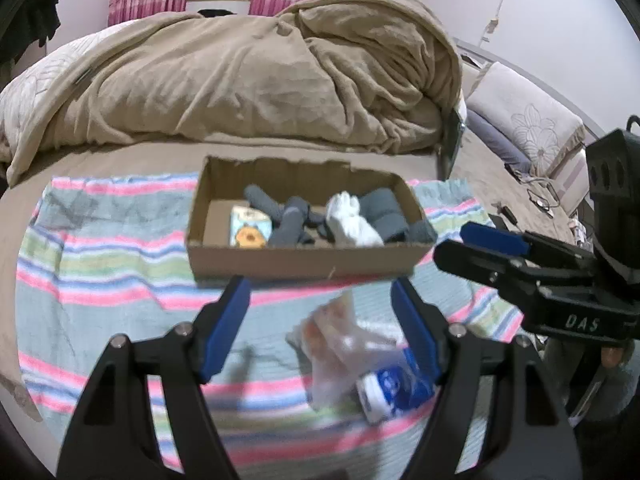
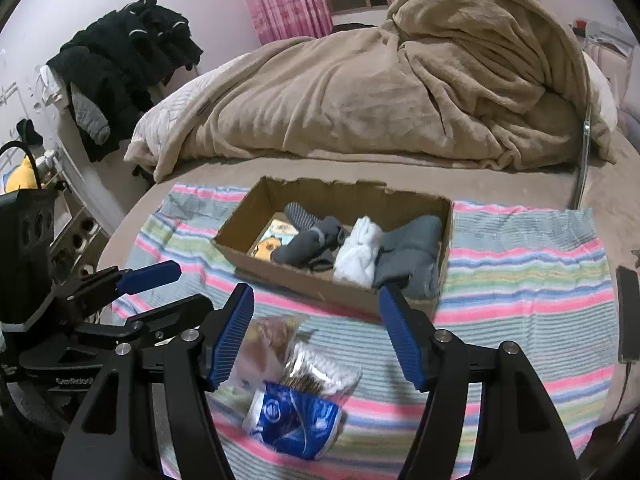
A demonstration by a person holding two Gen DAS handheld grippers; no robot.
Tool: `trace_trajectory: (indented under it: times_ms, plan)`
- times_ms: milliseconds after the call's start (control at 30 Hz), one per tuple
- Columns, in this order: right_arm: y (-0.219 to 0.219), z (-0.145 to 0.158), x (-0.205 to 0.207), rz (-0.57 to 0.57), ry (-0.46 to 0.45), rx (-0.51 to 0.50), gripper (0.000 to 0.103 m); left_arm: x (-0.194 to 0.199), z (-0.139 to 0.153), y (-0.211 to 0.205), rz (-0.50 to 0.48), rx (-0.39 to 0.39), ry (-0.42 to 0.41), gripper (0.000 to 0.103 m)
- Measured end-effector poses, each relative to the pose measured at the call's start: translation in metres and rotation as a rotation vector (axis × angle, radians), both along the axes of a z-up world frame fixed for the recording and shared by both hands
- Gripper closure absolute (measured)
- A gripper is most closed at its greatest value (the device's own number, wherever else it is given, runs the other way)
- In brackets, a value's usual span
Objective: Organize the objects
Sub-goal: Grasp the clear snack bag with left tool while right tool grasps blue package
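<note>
A cardboard box (image 1: pixel 304 266) (image 2: pixel 304 282) sits on a striped towel (image 1: pixel 100 280) (image 2: pixel 520 280) on the bed. It holds rolled grey socks (image 1: pixel 288 220) (image 2: pixel 308 244), a white sock bundle (image 1: pixel 352 220) (image 2: pixel 360 252), a grey cloth (image 2: pixel 412 256) and a small printed pack (image 1: pixel 248 228) (image 2: pixel 272 240). A clear and blue plastic packet (image 1: pixel 360 364) (image 2: pixel 296 396) lies on the towel in front of the box. My left gripper (image 1: pixel 320 320) is open above the packet. My right gripper (image 2: pixel 316 332) is open above it too. Both are empty.
A crumpled beige blanket (image 1: pixel 260 72) (image 2: pixel 380 80) is heaped behind the box. Black clothes (image 2: pixel 124 60) hang at the left. Pillows (image 1: pixel 532 120) and cables (image 1: pixel 536 196) lie at the right. Each gripper shows in the other's view, the right one (image 1: pixel 480 244) and the left one (image 2: pixel 160 292).
</note>
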State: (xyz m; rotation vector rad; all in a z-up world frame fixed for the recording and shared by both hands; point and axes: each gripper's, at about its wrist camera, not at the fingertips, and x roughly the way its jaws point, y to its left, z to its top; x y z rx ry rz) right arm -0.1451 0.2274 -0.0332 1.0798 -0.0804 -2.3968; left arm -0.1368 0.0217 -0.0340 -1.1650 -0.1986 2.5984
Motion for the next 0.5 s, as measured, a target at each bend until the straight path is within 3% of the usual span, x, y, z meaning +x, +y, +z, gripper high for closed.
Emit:
trace_trajectory:
  times_ms: [200,333,500]
  plan:
    - [-0.001,-0.011,0.010,0.009,-0.025,0.013,0.034,0.015,-0.017,-0.007,0.022,0.020,-0.039,0.028]
    - [-0.004,-0.024,0.016,0.021,-0.053,0.022,0.024,0.021,-0.032,-0.010,0.032,0.026,-0.069,0.028]
    - [-0.013,-0.047,0.024,0.060,-0.113,0.044,0.024,0.024,-0.045,-0.014,0.042,0.032,-0.099,0.028]
